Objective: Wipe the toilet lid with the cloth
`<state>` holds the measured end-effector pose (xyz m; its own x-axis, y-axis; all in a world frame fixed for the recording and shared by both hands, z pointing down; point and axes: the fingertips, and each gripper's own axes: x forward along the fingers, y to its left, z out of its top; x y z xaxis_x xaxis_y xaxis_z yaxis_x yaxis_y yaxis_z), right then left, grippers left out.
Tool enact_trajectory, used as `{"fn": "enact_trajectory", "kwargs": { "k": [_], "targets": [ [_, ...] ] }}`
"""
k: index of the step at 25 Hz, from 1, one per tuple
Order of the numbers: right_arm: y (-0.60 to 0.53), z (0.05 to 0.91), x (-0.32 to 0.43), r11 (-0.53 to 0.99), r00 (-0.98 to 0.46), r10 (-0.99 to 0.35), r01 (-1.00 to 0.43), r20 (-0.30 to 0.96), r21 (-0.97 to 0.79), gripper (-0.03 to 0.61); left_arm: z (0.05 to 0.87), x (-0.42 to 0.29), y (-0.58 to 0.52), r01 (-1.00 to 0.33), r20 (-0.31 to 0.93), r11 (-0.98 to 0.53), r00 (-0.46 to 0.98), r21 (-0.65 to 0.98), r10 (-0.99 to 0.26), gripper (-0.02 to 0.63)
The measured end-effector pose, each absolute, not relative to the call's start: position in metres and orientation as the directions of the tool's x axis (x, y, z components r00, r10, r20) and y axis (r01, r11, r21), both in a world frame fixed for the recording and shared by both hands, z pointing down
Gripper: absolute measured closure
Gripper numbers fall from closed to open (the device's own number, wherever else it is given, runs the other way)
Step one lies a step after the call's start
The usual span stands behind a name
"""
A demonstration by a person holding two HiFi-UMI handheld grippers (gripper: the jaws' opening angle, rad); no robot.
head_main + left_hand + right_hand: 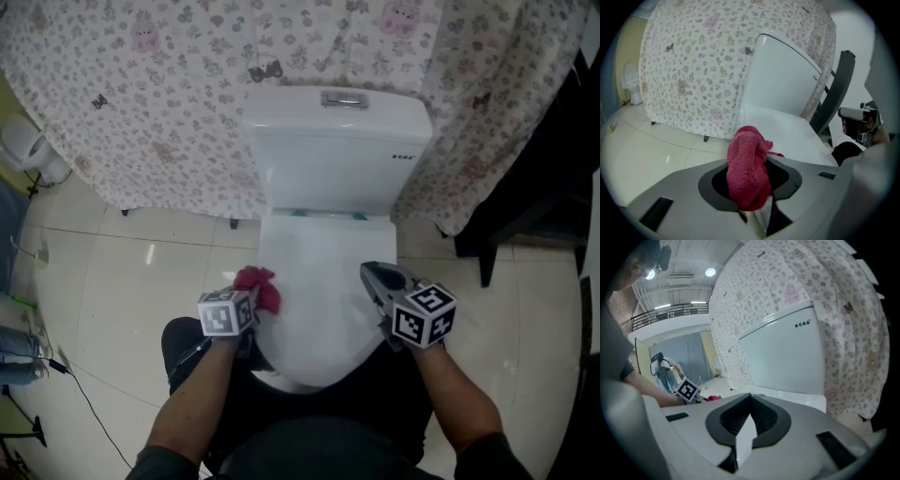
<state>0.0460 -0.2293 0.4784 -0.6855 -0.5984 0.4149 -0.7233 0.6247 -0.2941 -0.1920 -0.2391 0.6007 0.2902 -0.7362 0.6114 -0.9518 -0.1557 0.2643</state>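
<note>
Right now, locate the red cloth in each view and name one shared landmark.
Head view: red cloth at the toilet lid's left edge, centre-left.
Left gripper view: lower centre, clamped between the jaws.
Right gripper view: small red patch, left of centre.
Shared landmark: white toilet tank.

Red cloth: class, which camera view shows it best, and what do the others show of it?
The left gripper view: the red cloth fills the centre, pinched in the left gripper's jaws, weave plain. The head view shows a small red bunch at the toilet lid's left edge; the right gripper view, only a red sliver.
</note>
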Motion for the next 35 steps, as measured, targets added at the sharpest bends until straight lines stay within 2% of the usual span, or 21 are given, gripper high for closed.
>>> {"fn": "enact_trajectory", "kwargs": {
  "k": [2,11,19,24,35],
  "targets": [
    [-0.228,0.479,0.042,0.63,-0.69,-0.593,-0.719,0.415,-0.294,0.574,0.609,-0.207,-0.238,-0.955,0.62,-0.107,0.262,0.277,-0.74,0.479],
    [-0.226,0.479,0.031,0.646,-0.703,-0.581,-0.705,0.41,-0.294,0.574,0.599,-0.233,-0.23,-0.949,0.589,-0.055,0.238,0.311,-0.772,0.479],
    [-0.221,0.467,0.025,0.653,-0.707,-0.587,-0.702,0.394,-0.285,0.574,0.54,-0.205,-0.231,-0.94,0.457,-0.218,0.32,0.263,-0.83,0.479],
    [-0.218,0.444,0.028,0.663,-0.708,-0.606,-0.702,0.363,-0.261,0.574,0.473,-0.176,-0.235,-0.926,0.309,-0.326,0.373,0.192,-0.875,0.479],
    [-0.189,0.37,0.029,0.699,-0.728,-0.636,-0.684,0.257,-0.207,0.574,0.333,-0.118,-0.195,-0.861,0.05,-0.503,0.507,0.072,-0.86,0.477]
  ]
}}
